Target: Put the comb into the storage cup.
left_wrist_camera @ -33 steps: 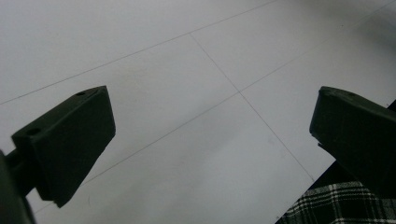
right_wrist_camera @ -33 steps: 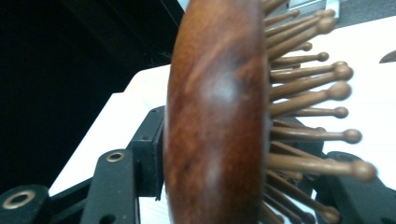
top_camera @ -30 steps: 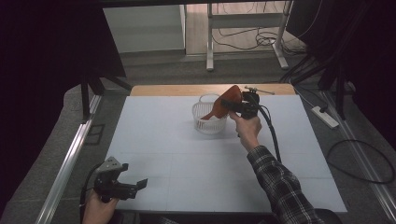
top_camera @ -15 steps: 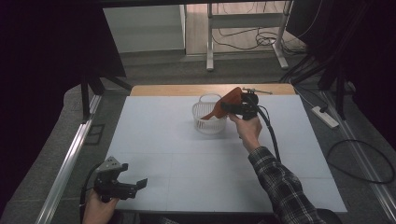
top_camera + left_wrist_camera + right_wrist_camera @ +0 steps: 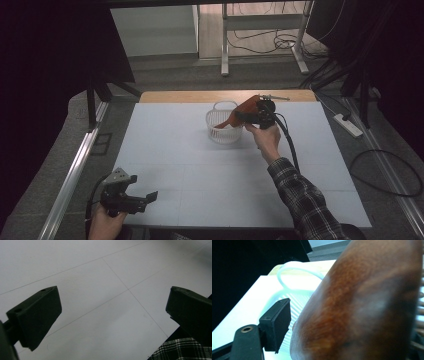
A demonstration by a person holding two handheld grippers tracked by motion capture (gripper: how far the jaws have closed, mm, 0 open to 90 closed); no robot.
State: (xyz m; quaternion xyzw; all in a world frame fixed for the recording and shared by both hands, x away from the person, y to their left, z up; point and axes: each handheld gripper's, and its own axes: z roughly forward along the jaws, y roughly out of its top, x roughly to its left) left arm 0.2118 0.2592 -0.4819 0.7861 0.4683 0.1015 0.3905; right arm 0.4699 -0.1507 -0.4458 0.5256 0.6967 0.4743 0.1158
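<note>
A brown wooden brush (image 5: 241,114) slopes from my right gripper (image 5: 251,113) down into a white plastic basket (image 5: 219,131) at the table's far middle. In the right gripper view the brush (image 5: 362,302) lies between the jaws, bristles at its right edge, above the basket (image 5: 297,293). The left finger (image 5: 275,325) stands a sliver off the wood; the jaws have just been opening. My left gripper (image 5: 142,190) rests at the near left corner, and in the left gripper view it (image 5: 112,315) is wide open over bare table.
The white table top (image 5: 200,170) has a wooden strip (image 5: 200,96) along its far edge. A plaid sleeve (image 5: 300,195) reaches in from the near right. A metal rail (image 5: 75,170) runs along the left; a power strip (image 5: 347,125) and cables lie on the floor at right.
The brush's free end has tipped down from above the basket into it. The right hand and the left gripper have kept their places.
</note>
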